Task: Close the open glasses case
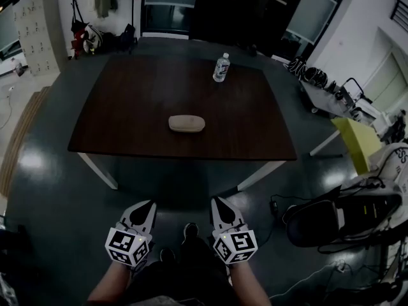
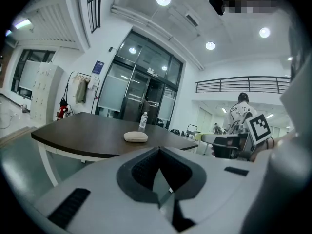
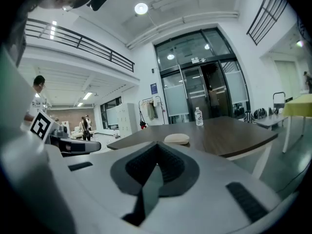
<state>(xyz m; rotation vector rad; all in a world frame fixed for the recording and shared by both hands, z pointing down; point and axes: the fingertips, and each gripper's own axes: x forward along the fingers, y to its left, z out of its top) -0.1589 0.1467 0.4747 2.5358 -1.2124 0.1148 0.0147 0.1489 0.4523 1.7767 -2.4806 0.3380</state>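
Observation:
A beige oval glasses case lies near the middle of the dark brown table, and no raised lid shows on it. It also appears small and far off as the case in the left gripper view and the case in the right gripper view. Both grippers hang well short of the table's near edge, close to the person's body. The left gripper has its jaws together and holds nothing. The right gripper is likewise shut and empty. Their tips meet at the left gripper and the right gripper.
A clear water bottle stands at the table's far side. Right of the table are a black chair, floor cables and a yellow board. A coat rack and bags stand at the back left. A person in white is far right.

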